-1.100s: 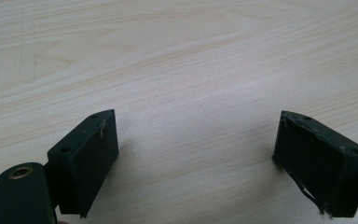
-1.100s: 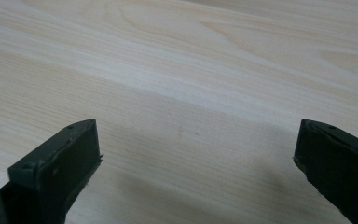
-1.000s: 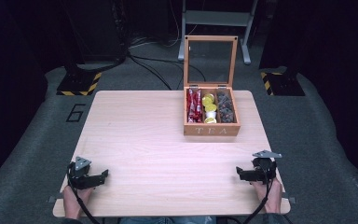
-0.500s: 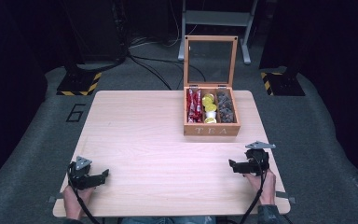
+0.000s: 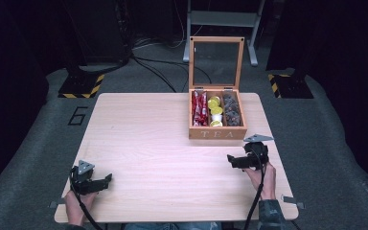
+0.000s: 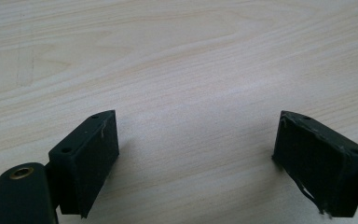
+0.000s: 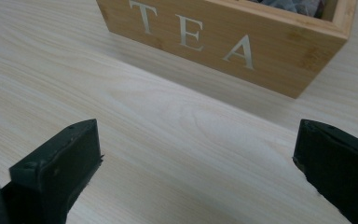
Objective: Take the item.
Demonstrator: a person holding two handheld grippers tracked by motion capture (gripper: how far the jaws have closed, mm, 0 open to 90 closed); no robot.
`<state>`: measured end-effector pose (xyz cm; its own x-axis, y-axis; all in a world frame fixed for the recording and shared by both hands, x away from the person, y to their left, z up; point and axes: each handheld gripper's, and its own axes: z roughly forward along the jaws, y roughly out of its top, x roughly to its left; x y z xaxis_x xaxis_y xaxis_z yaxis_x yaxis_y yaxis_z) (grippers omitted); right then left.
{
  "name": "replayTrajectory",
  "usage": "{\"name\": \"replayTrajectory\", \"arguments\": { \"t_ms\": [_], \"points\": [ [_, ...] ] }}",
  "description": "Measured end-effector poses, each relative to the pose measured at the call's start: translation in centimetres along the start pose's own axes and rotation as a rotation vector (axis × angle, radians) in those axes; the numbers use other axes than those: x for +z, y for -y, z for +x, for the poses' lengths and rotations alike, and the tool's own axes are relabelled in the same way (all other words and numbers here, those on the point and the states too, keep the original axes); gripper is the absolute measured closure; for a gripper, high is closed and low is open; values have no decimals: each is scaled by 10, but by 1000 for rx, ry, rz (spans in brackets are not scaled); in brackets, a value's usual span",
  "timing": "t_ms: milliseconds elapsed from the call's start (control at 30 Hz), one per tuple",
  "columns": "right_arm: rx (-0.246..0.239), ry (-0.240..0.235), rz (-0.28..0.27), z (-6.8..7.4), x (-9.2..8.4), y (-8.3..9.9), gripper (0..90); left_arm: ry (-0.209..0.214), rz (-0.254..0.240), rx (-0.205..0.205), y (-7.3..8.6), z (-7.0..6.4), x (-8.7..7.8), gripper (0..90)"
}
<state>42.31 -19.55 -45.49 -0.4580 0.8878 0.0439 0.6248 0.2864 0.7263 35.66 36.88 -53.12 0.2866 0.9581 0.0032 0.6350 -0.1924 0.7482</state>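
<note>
A wooden box marked TEA (image 5: 217, 133) stands on the table's far right with its glass lid raised. Inside it are red packets (image 5: 200, 109), yellow and white pods (image 5: 215, 111) and dark sachets (image 5: 232, 110), each in its own compartment. My right gripper (image 5: 232, 160) is open just in front of the box, and the box's lettered front (image 7: 223, 39) faces it close up. My left gripper (image 5: 106, 181) is open at the table's near left corner, over bare wood (image 6: 191, 88), with nothing between its jaws.
The light wooden table (image 5: 148, 143) stands on grey floor with a painted 6 (image 5: 78, 115). Black cables (image 5: 153, 67) and stands with yellow-black striped bases (image 5: 80, 85) lie beyond the far edge. A grey metal frame (image 5: 220, 19) stands behind the box.
My right gripper has moved forward and left, from the table's near right edge toward the front of the tea box. The left gripper has stayed put.
</note>
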Motion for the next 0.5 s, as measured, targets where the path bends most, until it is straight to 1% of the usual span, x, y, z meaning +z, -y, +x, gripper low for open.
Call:
{"name": "replayTrajectory", "arguments": {
  "t_ms": [133, 167, 200, 233, 267, 333, 367, 400, 467, 500],
  "points": [
    [-13, -15, -4, 4, 4, -11, 0, 1, 0, 0, 0, 0, 0, 136],
    [-12, -23, -3, 7, 6, -16, 0, -2, -4, 1, 0, 0, 1, 136],
    [-12, -23, -3, 7, 6, -16, 0, -2, -4, 1, 0, 0, 1, 136],
    [-25, -30, -12, 7, 8, -20, 0, -2, -7, 3, 0, 0, 1, 136],
    [-19, -35, -6, 10, 9, -23, 0, -1, -6, 3, 0, 0, 1, 136],
    [-34, -45, -13, 11, 12, -30, 0, -1, -5, 3, 0, -1, 1, 136],
    [-31, -46, -9, 13, 13, -32, 0, -1, -4, 4, 0, -1, 1, 136],
    [-42, -50, -6, 13, 16, -38, 3, 1, -4, 4, 0, -1, 1, 136],
    [-35, -52, -5, 15, 17, -41, 2, 1, -4, 5, 0, -1, 1, 136],
    [-48, -57, -6, 15, 19, -44, 3, 1, -5, 4, 0, -1, 1, 136]
  ]
}}
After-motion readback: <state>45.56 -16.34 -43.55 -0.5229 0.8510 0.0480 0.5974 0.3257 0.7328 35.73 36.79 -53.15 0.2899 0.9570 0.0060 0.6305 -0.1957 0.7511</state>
